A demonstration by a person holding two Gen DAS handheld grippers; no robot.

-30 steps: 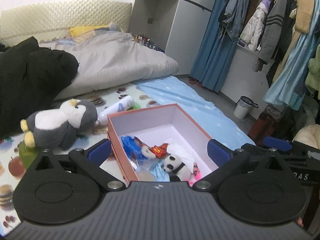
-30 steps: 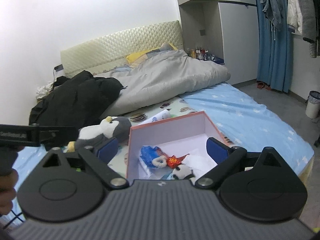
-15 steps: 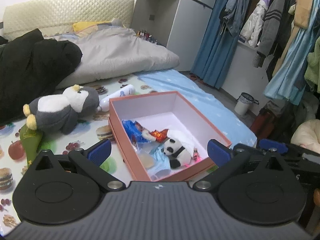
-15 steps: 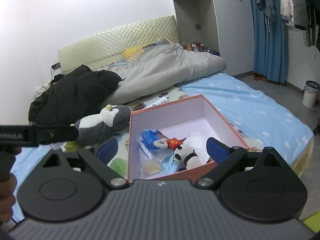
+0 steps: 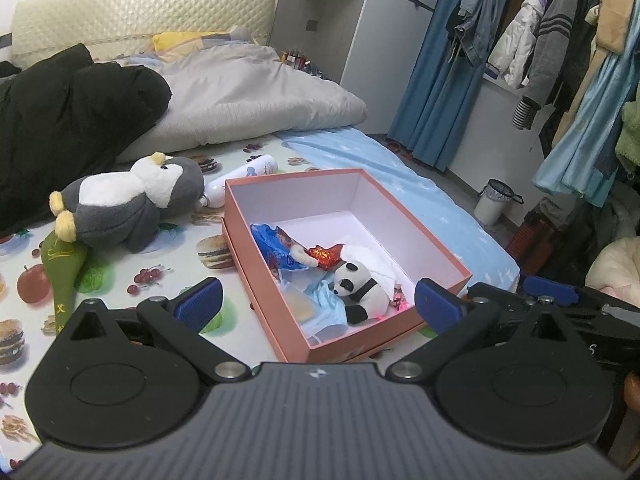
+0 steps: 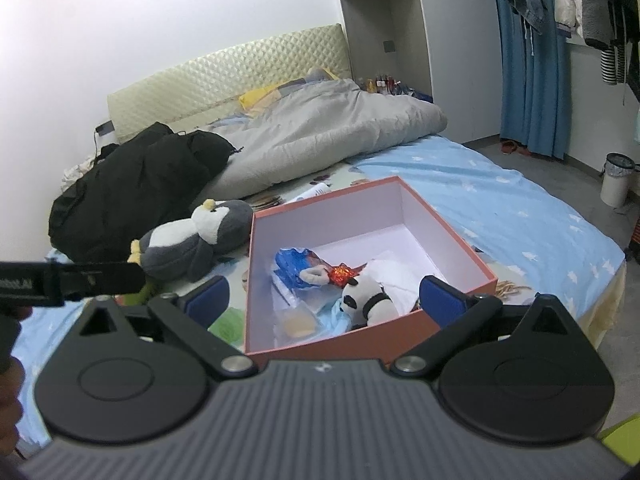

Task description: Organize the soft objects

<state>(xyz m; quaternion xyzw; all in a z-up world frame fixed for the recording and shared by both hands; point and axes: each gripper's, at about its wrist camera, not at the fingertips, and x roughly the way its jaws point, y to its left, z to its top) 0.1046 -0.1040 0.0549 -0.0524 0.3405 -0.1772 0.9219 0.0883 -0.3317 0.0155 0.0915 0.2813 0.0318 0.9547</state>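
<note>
left wrist | bed (image 5: 400, 168), food-print mat (image 5: 132, 276), box (image 5: 440, 256) | both claws spread, empty

You see two plush toys: one penguin (image 5: 132, 204) at nine o'clock of the one orange box (image 5: 440, 258), one panda (image 5: 360, 288) inside it. You also count one white bottle (image 5: 244, 180) at eleven o'clock and one bin (image 5: 494, 204) at three o'clock.
</note>
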